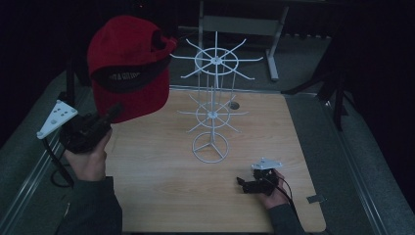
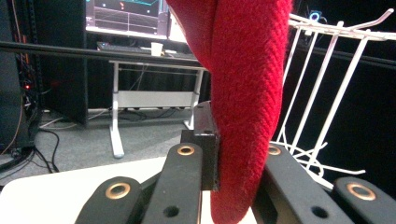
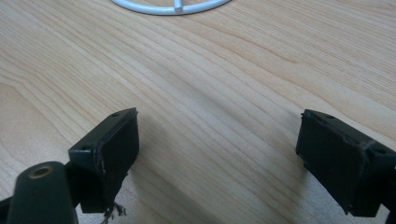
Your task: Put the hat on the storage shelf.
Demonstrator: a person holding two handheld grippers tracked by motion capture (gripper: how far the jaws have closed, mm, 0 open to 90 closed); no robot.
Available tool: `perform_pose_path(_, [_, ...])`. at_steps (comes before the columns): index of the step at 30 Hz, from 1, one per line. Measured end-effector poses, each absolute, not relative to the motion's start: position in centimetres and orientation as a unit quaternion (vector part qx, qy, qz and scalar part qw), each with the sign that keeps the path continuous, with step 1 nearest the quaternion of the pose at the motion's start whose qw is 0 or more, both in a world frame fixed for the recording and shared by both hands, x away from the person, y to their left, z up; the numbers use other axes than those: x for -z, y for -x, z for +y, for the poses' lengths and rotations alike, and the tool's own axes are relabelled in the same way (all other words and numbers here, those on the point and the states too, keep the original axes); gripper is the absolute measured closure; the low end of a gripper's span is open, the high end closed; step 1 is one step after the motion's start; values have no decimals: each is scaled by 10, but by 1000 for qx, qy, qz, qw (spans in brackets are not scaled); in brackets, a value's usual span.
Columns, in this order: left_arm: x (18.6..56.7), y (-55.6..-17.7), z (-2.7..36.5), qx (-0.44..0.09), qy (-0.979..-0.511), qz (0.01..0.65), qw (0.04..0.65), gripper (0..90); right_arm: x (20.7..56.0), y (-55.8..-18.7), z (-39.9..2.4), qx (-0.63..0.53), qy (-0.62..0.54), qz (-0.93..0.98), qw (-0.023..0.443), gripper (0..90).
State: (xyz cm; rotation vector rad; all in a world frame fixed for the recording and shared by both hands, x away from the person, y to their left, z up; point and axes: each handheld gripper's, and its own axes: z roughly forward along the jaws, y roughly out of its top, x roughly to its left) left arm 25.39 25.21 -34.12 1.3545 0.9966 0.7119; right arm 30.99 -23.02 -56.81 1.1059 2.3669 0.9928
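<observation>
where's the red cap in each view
high view: the red cap is upper left, held up above the table's left edge by the left gripper.
left gripper view: it hangs down the middle, pinched between the black jaws.
right gripper view: wooden table and open jaws; no cap there.
shared landmark: the white wire rack, at right in the left gripper view, its base ring at top in the right gripper view.

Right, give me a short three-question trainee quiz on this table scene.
1. True or false: the left gripper is clamped on the red knitted cap.
2. Which stands closer to the white wire hook rack: the cap or the right gripper?
3. The right gripper's jaws are (a) open with nothing between them, (b) shut on the rack.

Key: 1 true; 2 the cap, raised just left of it; 3 a, over the wooden table.
</observation>
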Motion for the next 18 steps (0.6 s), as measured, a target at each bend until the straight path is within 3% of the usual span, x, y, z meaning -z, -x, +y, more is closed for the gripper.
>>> perform_pose_path(18, [343, -246, 244, -308, -594, 422, 612, 860, 568, -310, -230, -350, -390, 834, 173, 131])
